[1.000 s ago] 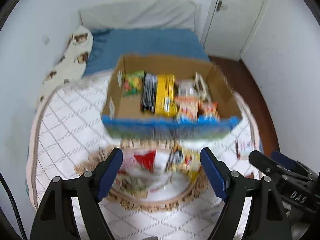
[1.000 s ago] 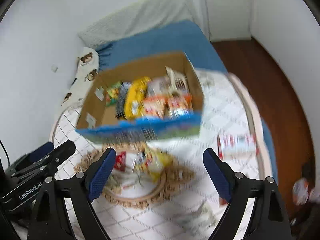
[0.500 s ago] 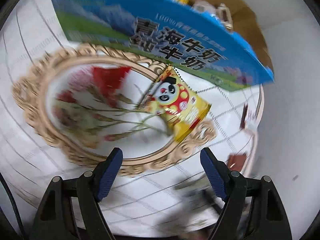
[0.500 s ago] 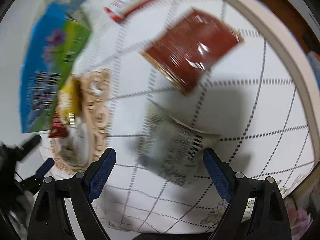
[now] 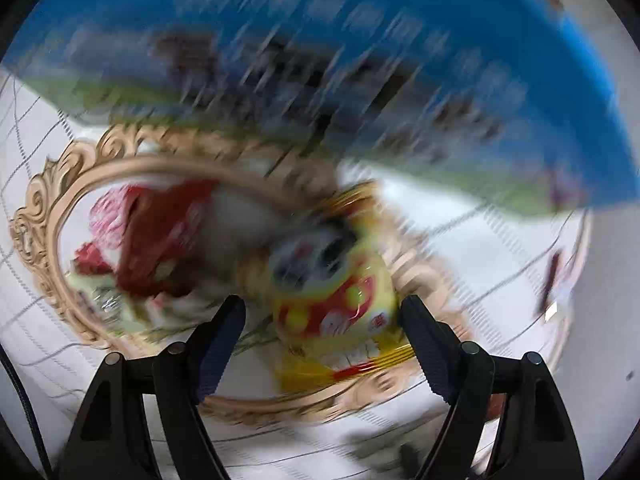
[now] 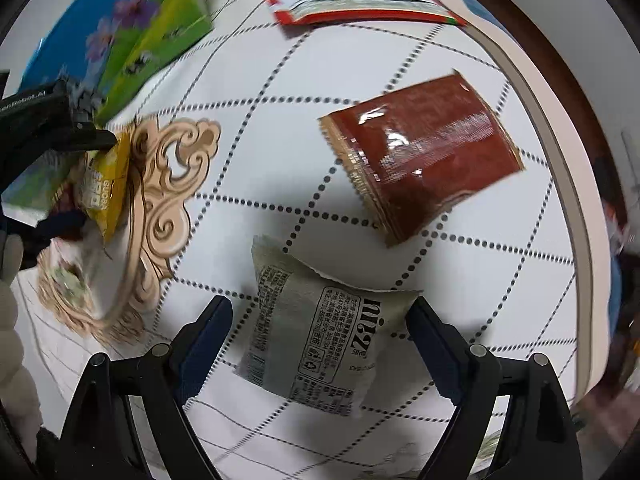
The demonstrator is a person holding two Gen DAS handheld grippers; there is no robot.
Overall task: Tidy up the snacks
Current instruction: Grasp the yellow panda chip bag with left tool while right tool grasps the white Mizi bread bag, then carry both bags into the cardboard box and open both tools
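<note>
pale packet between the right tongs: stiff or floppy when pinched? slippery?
The pale packet looks puffed and pillow-like, so probably light and compliant; it will likely squash before the open right tongs bite. Its matte wrapper shows little glare, unlike the glossy red packet, so slipping seems less likely.

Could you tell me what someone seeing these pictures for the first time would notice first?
Probably the pale grey snack packet lying flat on the gridded tablecloth, right between the open fingers of the right gripper. Next, the glossy dark red packet beyond it. In the blurred left view, a yellow panda packet sits between the left gripper's open fingers, near the blue box.
</note>
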